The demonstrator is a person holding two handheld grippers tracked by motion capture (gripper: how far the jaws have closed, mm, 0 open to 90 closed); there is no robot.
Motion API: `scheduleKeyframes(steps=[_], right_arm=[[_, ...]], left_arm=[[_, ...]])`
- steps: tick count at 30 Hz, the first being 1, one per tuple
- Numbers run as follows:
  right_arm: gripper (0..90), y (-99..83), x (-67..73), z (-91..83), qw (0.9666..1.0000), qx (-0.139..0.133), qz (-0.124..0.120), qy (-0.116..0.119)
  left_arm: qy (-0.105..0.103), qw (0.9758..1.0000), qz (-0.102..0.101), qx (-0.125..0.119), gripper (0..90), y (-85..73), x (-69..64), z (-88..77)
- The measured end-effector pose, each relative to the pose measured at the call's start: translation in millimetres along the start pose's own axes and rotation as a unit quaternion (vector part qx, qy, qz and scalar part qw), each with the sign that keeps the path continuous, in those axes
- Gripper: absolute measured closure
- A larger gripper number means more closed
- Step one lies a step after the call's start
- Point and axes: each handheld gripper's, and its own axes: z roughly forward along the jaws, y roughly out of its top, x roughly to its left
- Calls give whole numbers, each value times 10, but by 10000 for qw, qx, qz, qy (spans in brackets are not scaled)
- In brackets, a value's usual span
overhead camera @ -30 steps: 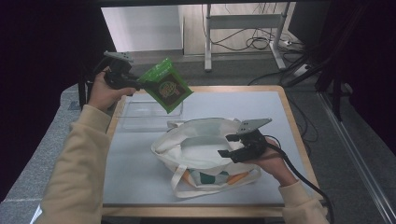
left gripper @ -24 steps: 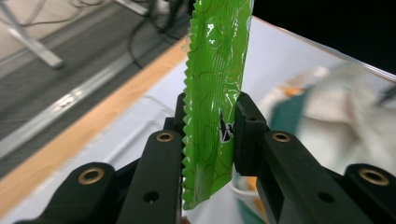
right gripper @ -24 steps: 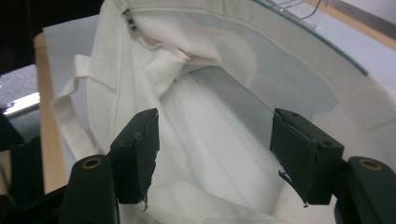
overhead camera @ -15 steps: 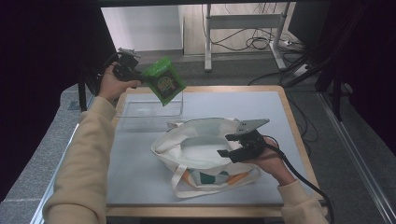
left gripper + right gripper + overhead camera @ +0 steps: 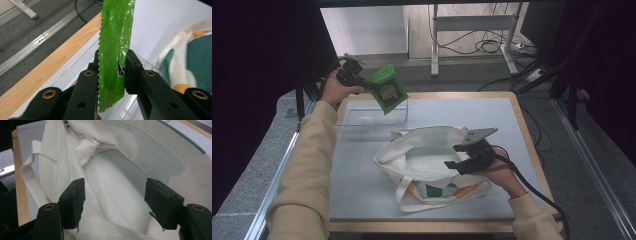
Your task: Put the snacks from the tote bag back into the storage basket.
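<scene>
A green snack packet point(image 5: 386, 89) hangs over the table's far left corner, and my left gripper point(image 5: 362, 80) is shut on its lower end. Up close, the black jaws press on the packet point(image 5: 113, 50) from both sides of my left gripper point(image 5: 111, 71). A white tote bag point(image 5: 427, 155) lies mid-table with its mouth wide. My right gripper point(image 5: 456, 156) sits at the bag's right rim, open. Between its spread jaws, my right gripper point(image 5: 115, 197) looks into the bag's white inside point(image 5: 112, 170), which holds nothing I can see.
A clear plastic container point(image 5: 367, 116) stands on the grey table top point(image 5: 492, 115) just under the packet. The bag's outer side shows a teal and orange print point(image 5: 437, 190). A wooden rim point(image 5: 50, 67) edges the table. Cables lie on the floor beyond.
My left hand has reached a little farther toward the table's far side with the green packet and sunk slightly. The right gripper and the bag have stayed put.
</scene>
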Motion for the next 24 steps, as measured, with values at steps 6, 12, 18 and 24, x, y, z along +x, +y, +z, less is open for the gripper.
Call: scheduleKeyframes(steps=[6, 12, 18, 24], right_arm=[[329, -6, -12, 2, 10000, 1, -7, 12], [329, -20, -4, 31, 10000, 57, -5, 32], [329, -28, -17, 38, 10000, 66, 17, 34], [328, -38, -22, 57, 9999, 86, 24, 49]], left_arm=[[89, 9996, 7, 272, 761, -65, 83, 101], [95, 9988, -18, 476, 760, -129, 146, 266], [88, 9982, -50, 588, 759, -161, 169, 407], [103, 9974, 22, 711, 755, -149, 137, 559]])
